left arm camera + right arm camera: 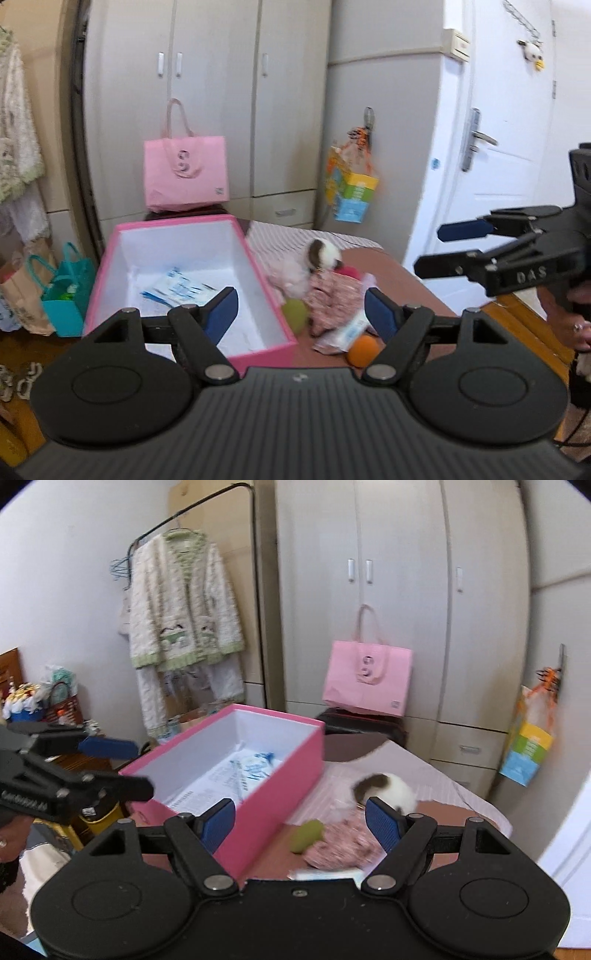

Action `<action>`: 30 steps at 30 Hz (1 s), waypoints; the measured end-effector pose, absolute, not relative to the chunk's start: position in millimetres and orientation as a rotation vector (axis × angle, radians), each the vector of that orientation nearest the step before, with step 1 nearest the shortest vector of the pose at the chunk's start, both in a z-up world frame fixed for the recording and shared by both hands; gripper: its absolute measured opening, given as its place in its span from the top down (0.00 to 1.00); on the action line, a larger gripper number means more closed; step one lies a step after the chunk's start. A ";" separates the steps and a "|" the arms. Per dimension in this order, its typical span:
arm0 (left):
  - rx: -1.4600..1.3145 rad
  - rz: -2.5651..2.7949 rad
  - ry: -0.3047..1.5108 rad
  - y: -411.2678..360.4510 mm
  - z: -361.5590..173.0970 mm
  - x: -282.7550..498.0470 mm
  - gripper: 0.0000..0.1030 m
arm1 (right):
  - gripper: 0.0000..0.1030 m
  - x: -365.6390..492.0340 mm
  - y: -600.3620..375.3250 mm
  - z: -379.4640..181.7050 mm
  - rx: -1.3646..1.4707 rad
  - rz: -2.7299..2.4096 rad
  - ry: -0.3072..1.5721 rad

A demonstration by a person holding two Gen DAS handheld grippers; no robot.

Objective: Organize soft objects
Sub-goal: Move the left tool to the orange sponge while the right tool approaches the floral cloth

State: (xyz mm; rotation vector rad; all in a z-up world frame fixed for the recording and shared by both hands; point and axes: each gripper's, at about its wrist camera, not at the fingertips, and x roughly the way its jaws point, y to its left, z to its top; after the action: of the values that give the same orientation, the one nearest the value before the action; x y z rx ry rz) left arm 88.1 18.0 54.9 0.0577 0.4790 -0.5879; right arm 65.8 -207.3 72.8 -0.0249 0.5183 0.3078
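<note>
Blue pads of my left gripper are the closest thing to the camera, and they stand well apart with nothing between them. My right gripper is the same: its two fingers are spread wide and hold nothing. From the left wrist view I see the right gripper come in from the right edge, also with its fingers apart, and a hand holds it from below. From the right wrist view the left gripper shows at the left edge, fingers apart. Just past my left fingers is the pink box, open on top and white inside, with some printed packets lying flat on its floor. Beside the box, on its right, the soft things lie in a loose heap on the brown table: a plush toy with white and brown head, a pink patterned cloth touching it, a green ball against the box wall, an orange ball nearer to me, and a flat white and blue packet between the cloth and the orange ball. All of these are outside the box. This heap is blurred, so I think the plush toy wears a pale dress, but I am not sure. Further behind, a pink bag stands before the grey wardrobe, and a knitted cardigan hangs on a rack to the left.
</note>
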 end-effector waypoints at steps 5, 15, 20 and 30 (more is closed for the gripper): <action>0.061 -0.628 0.524 -4.9 35.7 83.3 0.27 | 0.21 62.1 -222.8 60.3 -0.033 0.300 0.520; 0.029 -0.653 0.590 -45.3 -5.7 89.2 0.28 | 0.21 78.4 -245.5 18.1 -0.012 0.376 0.524; 0.107 -0.675 0.580 -72.7 -34.5 91.9 0.29 | 0.21 101.1 -252.4 -1.3 0.024 0.420 0.567; 0.125 -0.661 0.646 -99.6 -83.1 119.0 0.31 | 0.22 143.8 -250.6 -33.5 -0.026 0.472 0.598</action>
State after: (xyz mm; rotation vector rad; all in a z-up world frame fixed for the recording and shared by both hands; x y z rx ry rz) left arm 119.0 -99.6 -83.1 0.1254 0.6463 -0.6608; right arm 143.8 -250.6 -33.5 -0.0258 0.5976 0.4719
